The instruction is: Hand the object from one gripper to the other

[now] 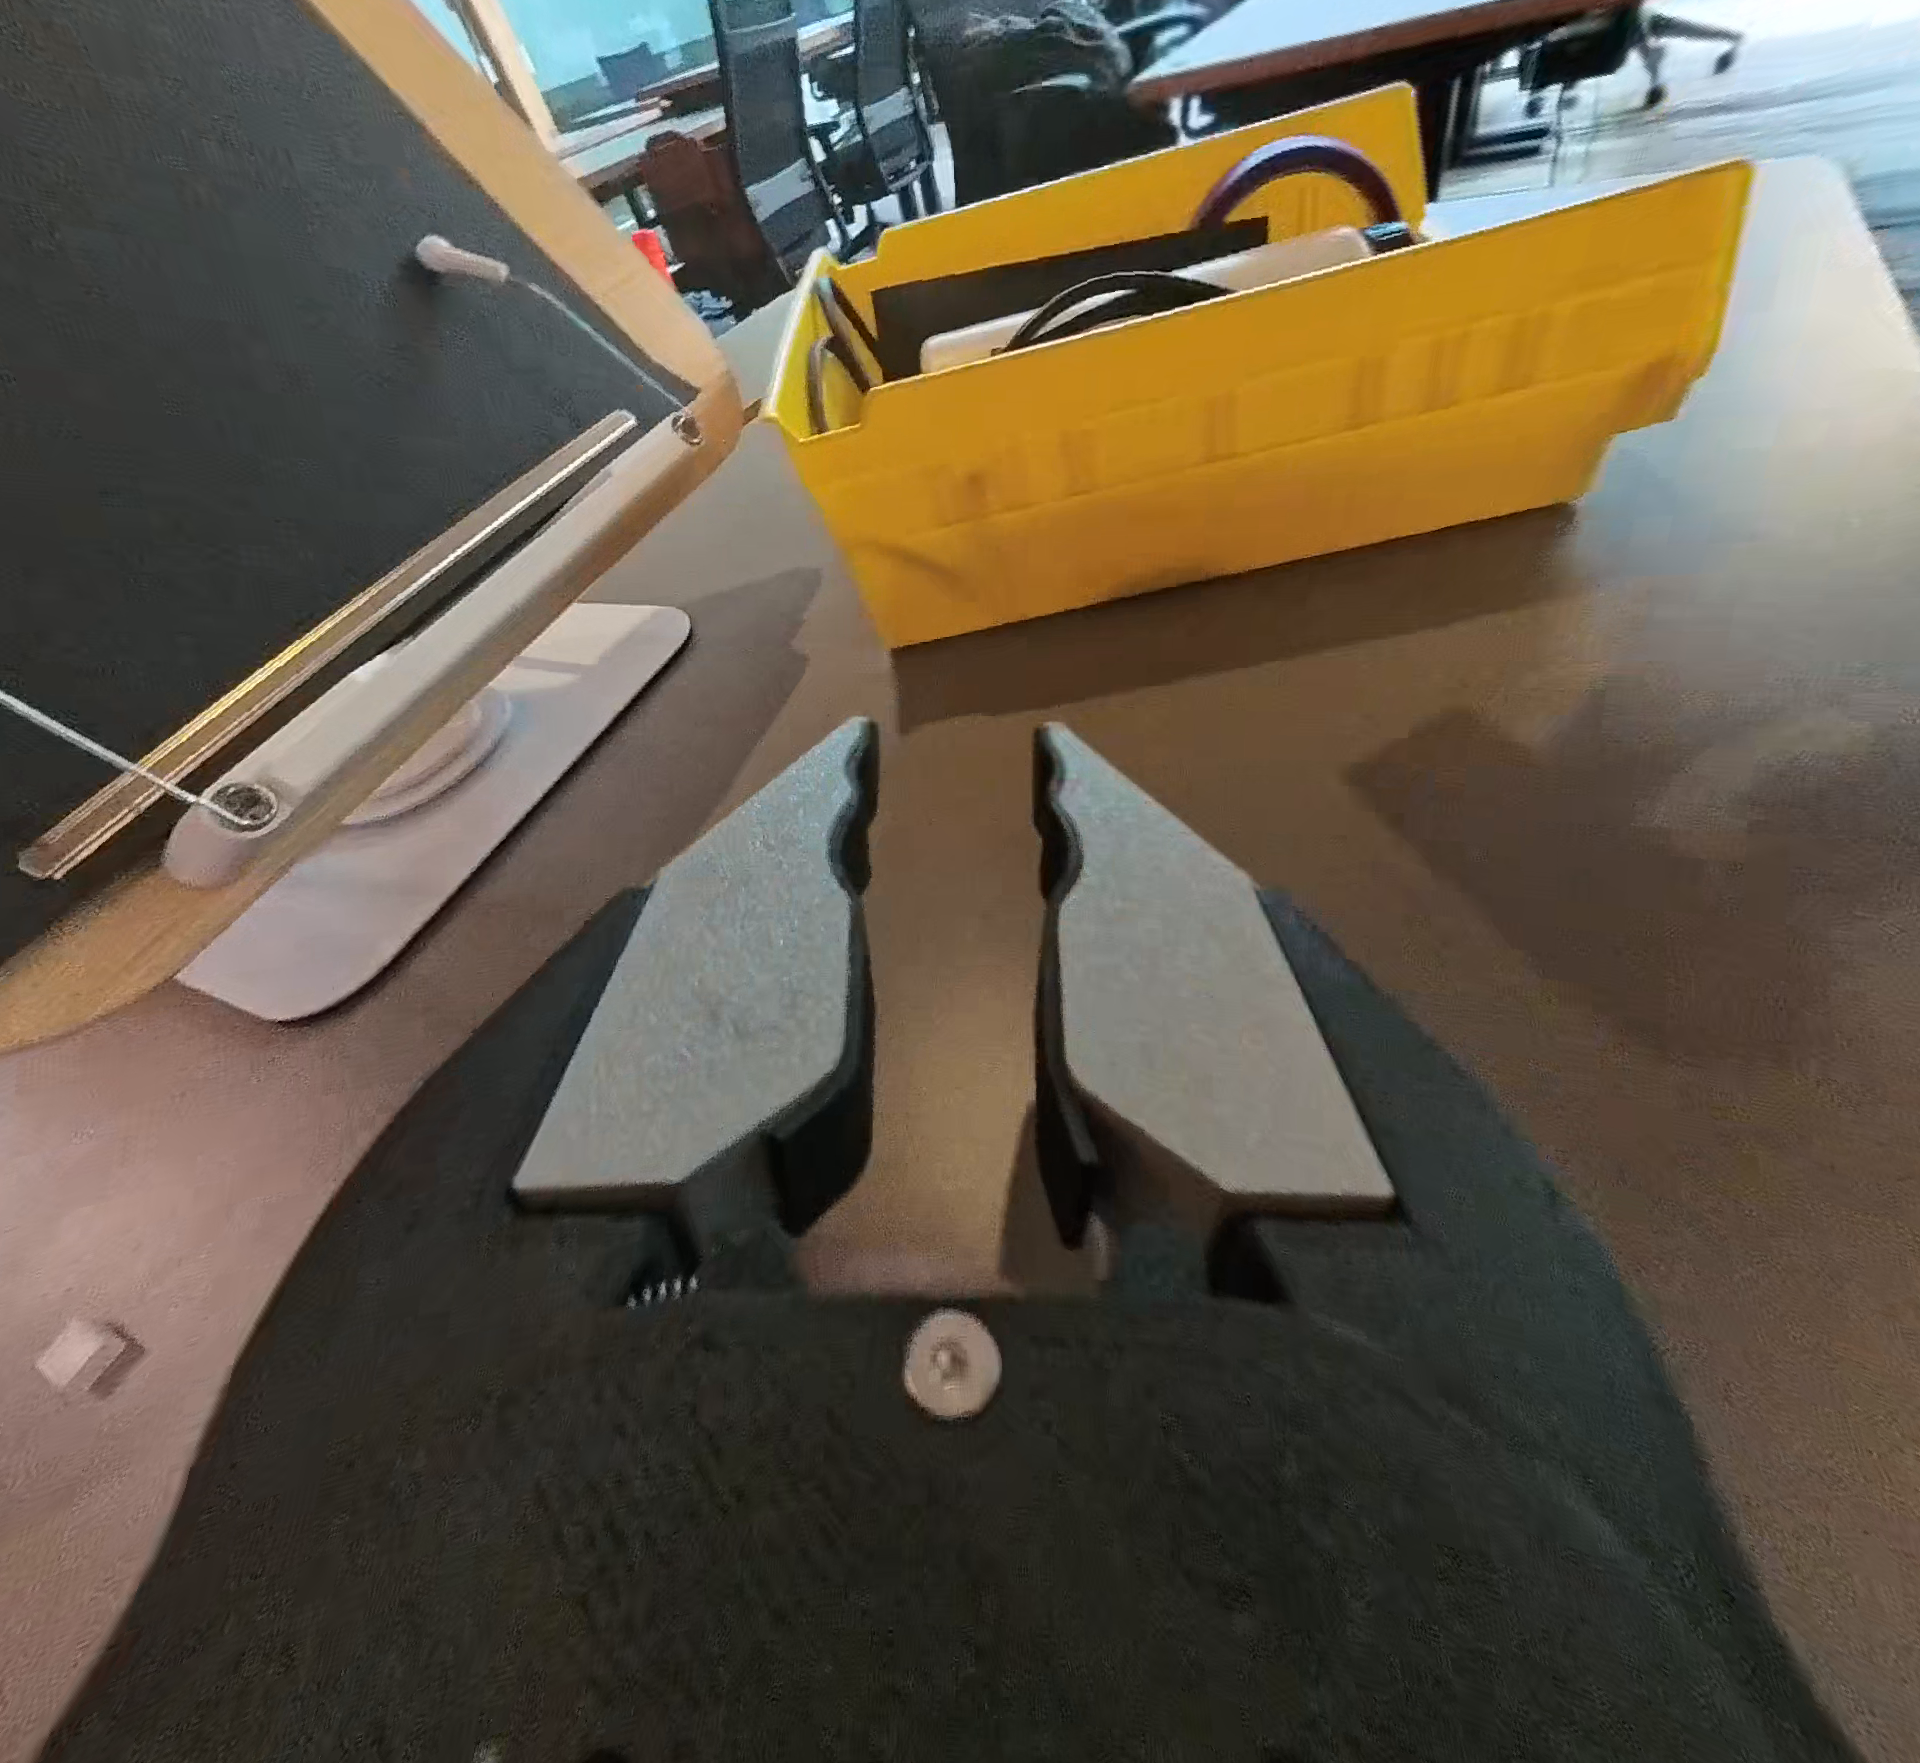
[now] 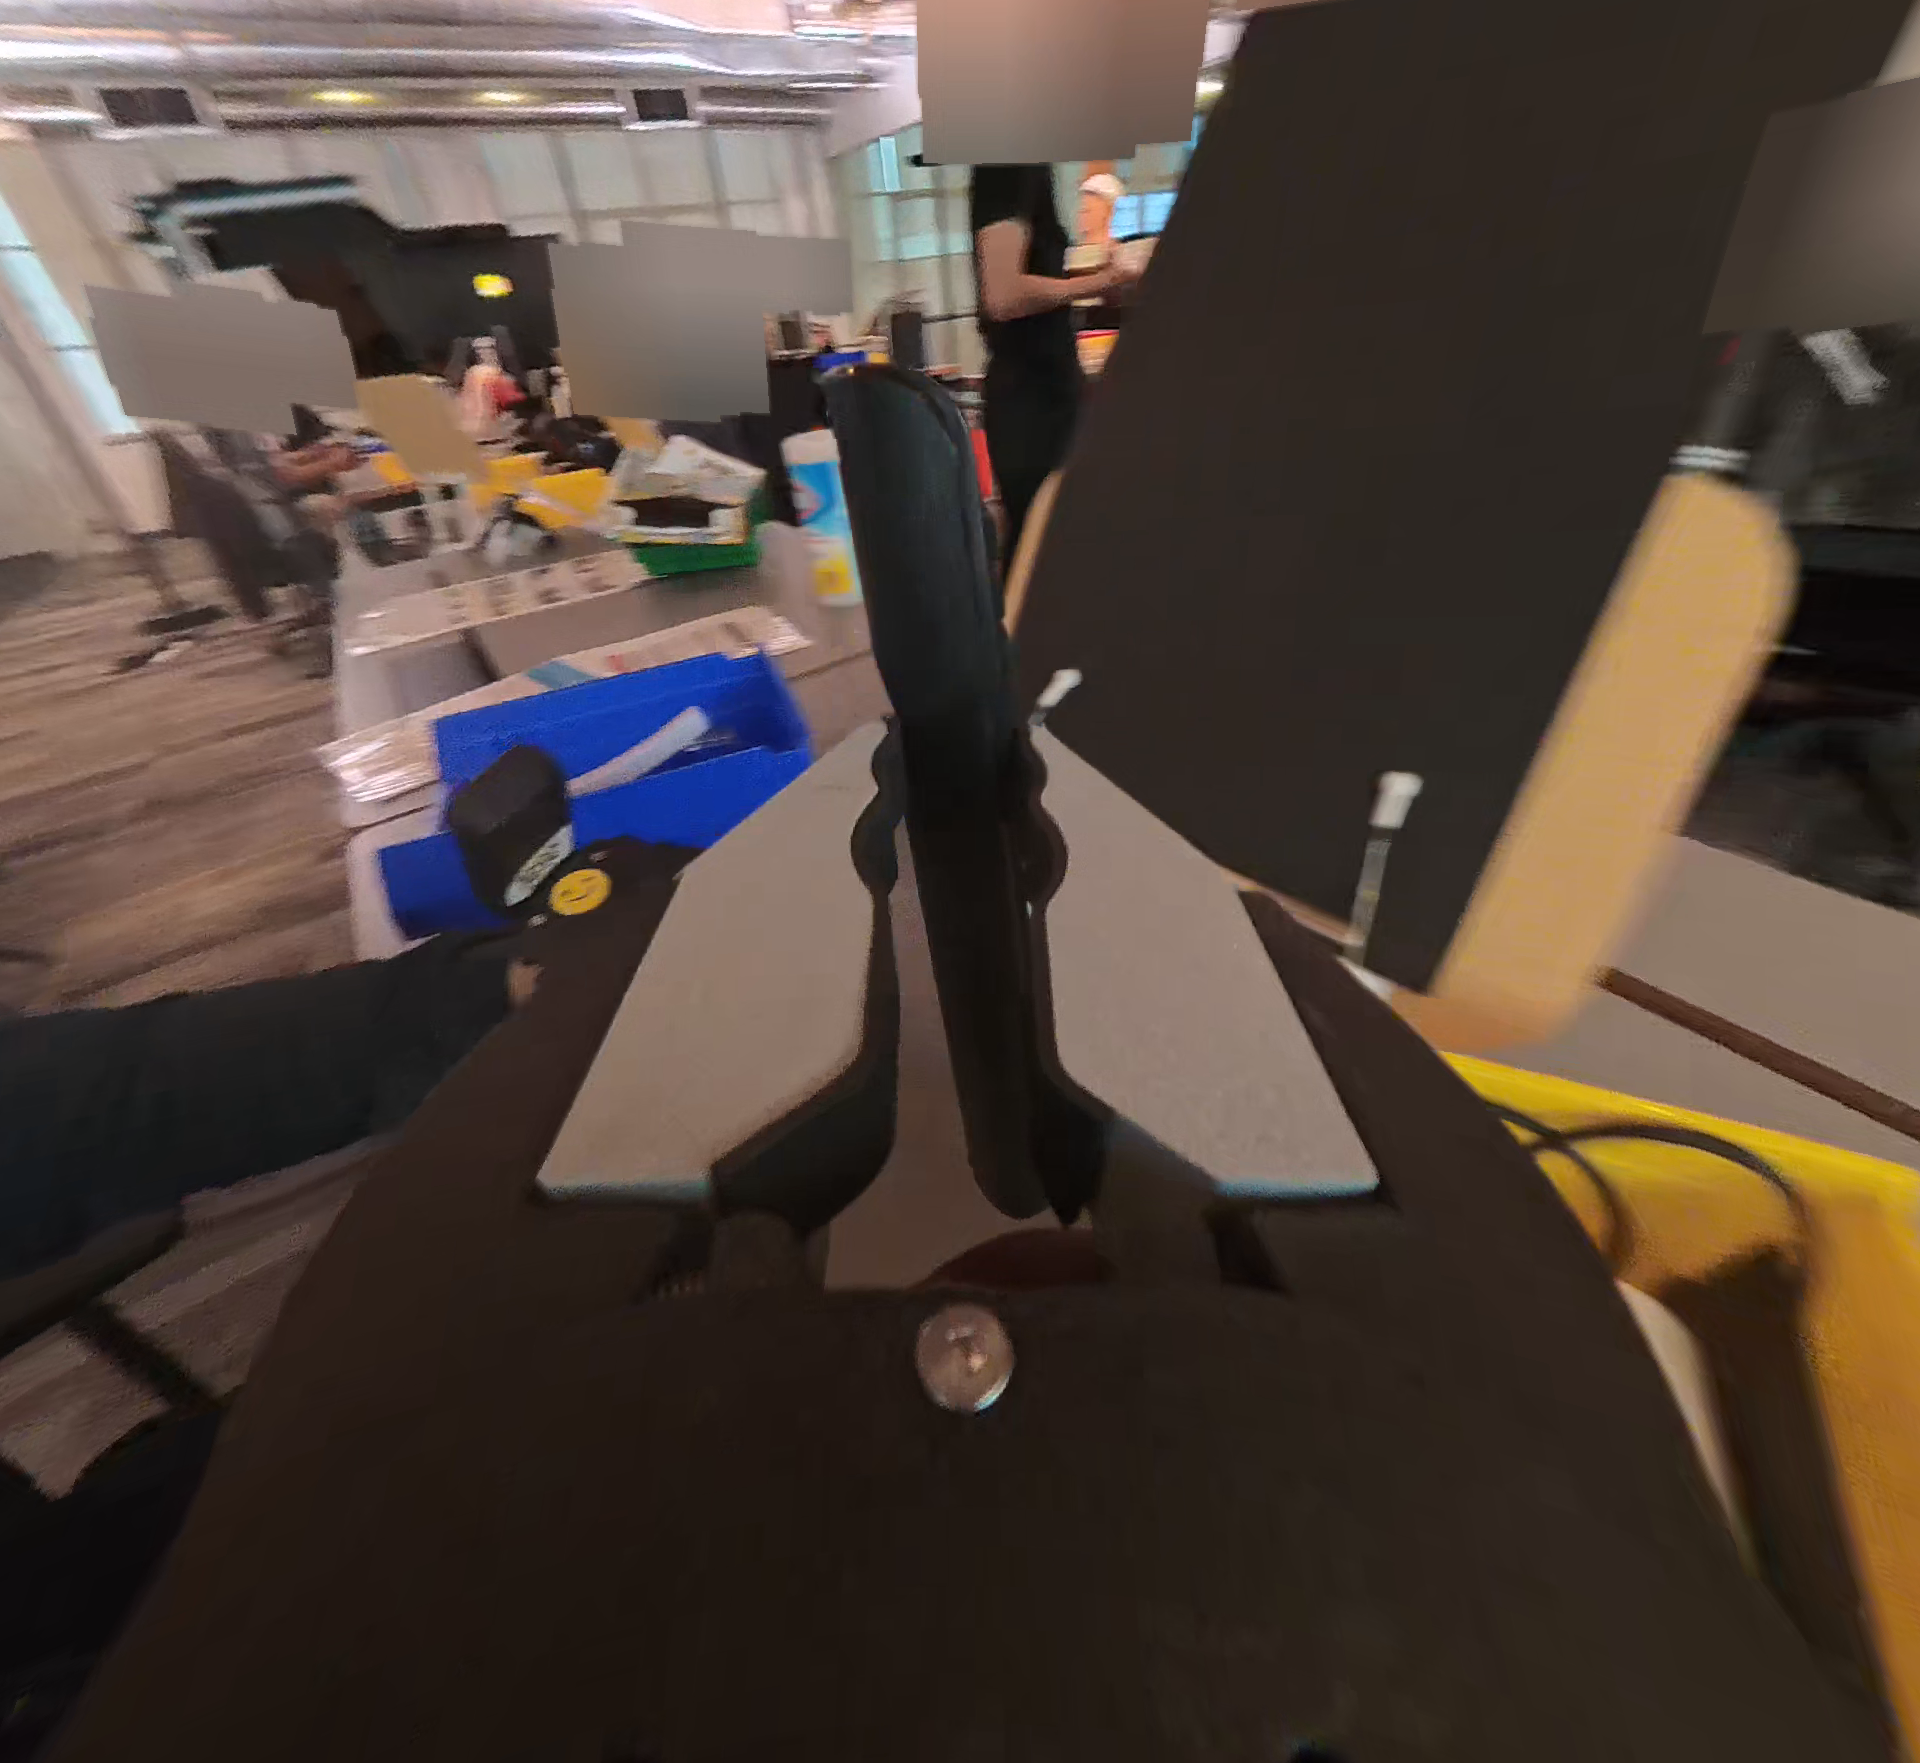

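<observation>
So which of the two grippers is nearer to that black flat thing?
Right. The right gripper has its jaws shut on the black flat object, holding it upright. The left gripper is open and empty over the table; the object is out of its view.

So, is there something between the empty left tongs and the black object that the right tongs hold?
Cannot tell. The right tongs grip the black object; the left tongs face only the yellow bin.
</observation>
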The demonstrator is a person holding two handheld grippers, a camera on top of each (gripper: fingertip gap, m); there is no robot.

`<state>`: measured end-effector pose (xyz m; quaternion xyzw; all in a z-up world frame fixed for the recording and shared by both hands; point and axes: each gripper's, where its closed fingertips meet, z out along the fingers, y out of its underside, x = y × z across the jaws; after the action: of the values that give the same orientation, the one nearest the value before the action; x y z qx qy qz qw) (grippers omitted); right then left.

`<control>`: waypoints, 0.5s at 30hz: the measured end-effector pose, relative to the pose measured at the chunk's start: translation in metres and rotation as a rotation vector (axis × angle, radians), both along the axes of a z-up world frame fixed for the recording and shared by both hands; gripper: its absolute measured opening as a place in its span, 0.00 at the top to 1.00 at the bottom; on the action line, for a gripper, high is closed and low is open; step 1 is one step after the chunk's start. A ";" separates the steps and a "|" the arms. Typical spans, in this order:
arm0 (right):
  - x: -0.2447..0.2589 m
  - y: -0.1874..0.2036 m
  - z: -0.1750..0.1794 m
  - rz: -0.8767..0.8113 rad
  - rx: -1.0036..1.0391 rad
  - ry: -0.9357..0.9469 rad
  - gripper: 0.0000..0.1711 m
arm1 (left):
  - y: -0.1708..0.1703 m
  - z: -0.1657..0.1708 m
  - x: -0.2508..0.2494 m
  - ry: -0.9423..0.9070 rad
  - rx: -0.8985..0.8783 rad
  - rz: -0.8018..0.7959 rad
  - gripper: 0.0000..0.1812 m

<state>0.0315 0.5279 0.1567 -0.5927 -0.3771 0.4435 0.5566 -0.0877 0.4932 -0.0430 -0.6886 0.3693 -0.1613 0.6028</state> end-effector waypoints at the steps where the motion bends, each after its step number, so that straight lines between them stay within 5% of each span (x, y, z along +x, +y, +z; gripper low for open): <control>1: 0.012 0.010 0.003 -0.040 -0.004 -0.010 0.90 | 0.004 -0.002 -0.003 0.000 -0.011 0.026 0.86; 8: 0.061 0.070 -0.033 -0.275 -0.155 -0.227 0.90 | 0.015 -0.016 -0.016 0.009 -0.066 0.110 0.88; 15: 0.059 0.082 -0.157 -0.236 -0.460 -0.714 0.87 | 0.016 -0.021 -0.019 0.036 -0.080 0.127 0.88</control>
<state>0.0905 0.6099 -0.0003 -0.8562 -0.3672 0.2166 0.2919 -0.1065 0.5094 -0.0644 -0.7370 0.3289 -0.1252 0.5770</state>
